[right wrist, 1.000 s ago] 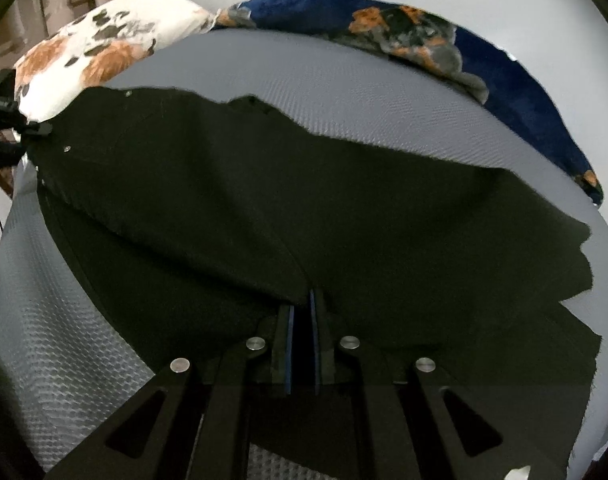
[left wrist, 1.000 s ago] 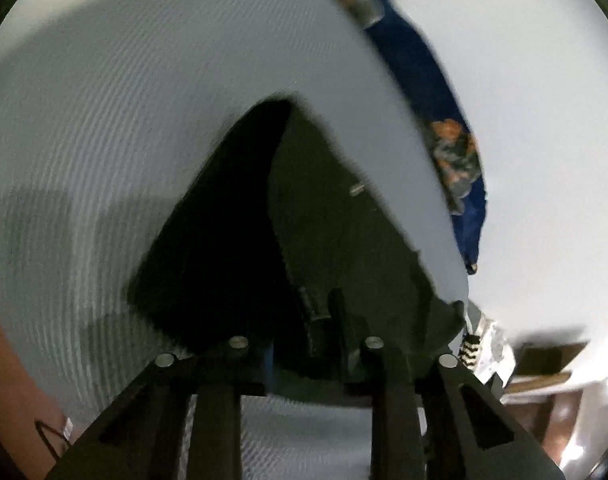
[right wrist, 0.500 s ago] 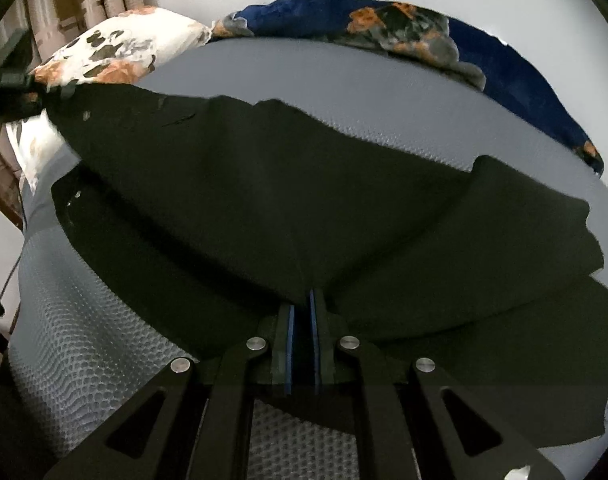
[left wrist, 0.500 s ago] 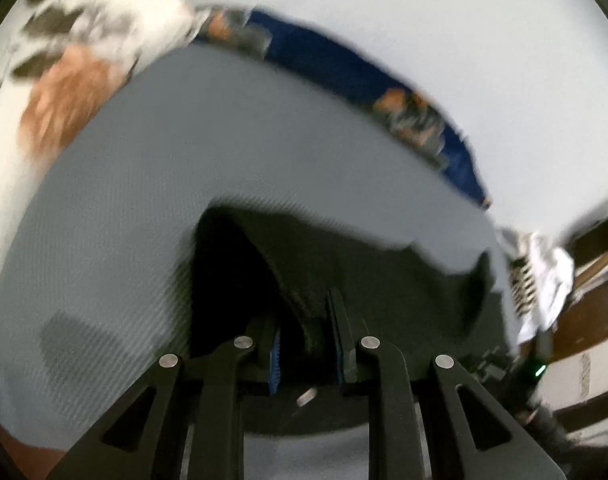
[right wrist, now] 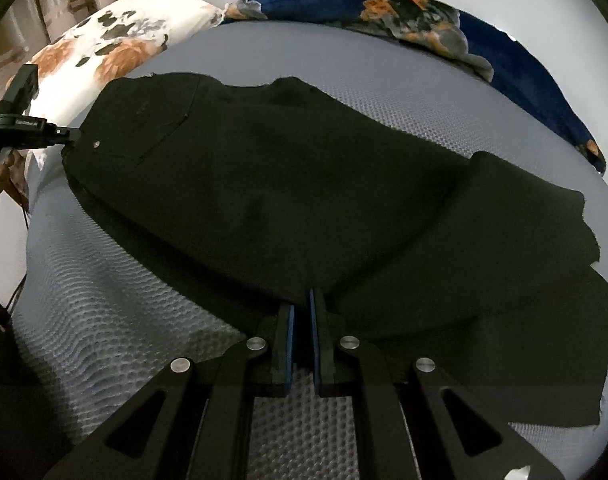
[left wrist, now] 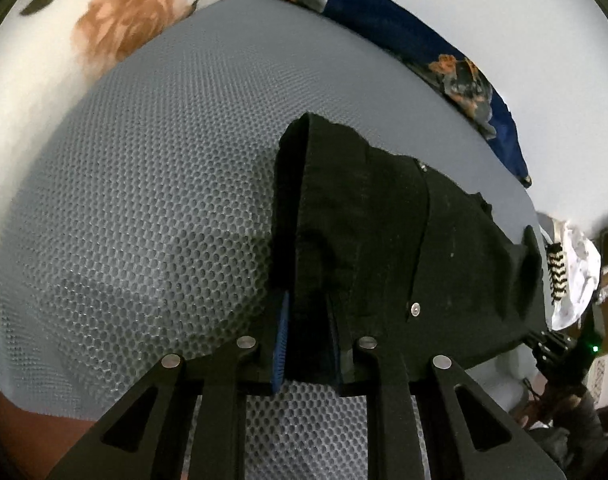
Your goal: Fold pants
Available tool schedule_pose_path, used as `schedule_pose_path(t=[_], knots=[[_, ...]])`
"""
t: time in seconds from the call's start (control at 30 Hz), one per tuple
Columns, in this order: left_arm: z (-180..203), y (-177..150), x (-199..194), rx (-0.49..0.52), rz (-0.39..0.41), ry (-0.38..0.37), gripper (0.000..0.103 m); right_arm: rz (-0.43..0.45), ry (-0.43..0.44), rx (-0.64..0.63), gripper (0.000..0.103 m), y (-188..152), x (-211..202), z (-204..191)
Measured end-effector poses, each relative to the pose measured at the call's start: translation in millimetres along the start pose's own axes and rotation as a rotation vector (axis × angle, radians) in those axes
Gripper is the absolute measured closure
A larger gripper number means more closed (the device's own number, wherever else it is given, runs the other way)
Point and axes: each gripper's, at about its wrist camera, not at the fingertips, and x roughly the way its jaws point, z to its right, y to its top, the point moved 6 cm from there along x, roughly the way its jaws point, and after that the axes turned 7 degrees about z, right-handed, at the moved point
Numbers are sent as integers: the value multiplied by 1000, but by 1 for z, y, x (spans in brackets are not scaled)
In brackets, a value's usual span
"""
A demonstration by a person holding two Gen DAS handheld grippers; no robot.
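- Over the last second you are carrying the pants point(right wrist: 304, 184) across the mattress point(left wrist: 164, 200): in the left wrist view the waist end is now lying stretched out and in sharp focus, where it was hanging bunched and blurred.
- In the right wrist view the fabric is flattening; the raised ripple by the legs is settling and one leg is now lying over the other.
- Judgement: the lengthwise fold is coming to rest, so the half-fold looks close to done; the cross fold is not yet started.
- Your left claw point(left wrist: 305, 332) is pinching the waistband corner, jaws closed on a thick bunch of black cloth, beside a rivet point(left wrist: 415, 309).
- Your right claw point(right wrist: 300, 320) is pinching the near edge of the pants around the crotch, blue pads nearly together with cloth between them.
- The pants are running from the left claw out to your right, resting on the mattress, the leg ends spreading toward its right edge.
- A floral pillow point(right wrist: 104, 48) and a blue blanket point(right wrist: 443, 32) are lying at the far edge, apart from the pants.
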Motion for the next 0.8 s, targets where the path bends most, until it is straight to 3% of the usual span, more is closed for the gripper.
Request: schedule_pose_path(t=[0.33,0.43,0.57,0.73,0.8], knots=[[7,-5,4,103,4,88,85,-51,38,43,97,-15,15,3],[8,-2,3,111,11,120,77,-50,33,47,97,-11,17,2],[5,-2,-15,131,26,165,50,-48,55,69,96,-10,17,4],[11,0,-42,206,97,272,48,-40,84,109,95,-8,17,8],[31,0,-51,263,150,260,48,-36,97,122,95,-6,16,9]])
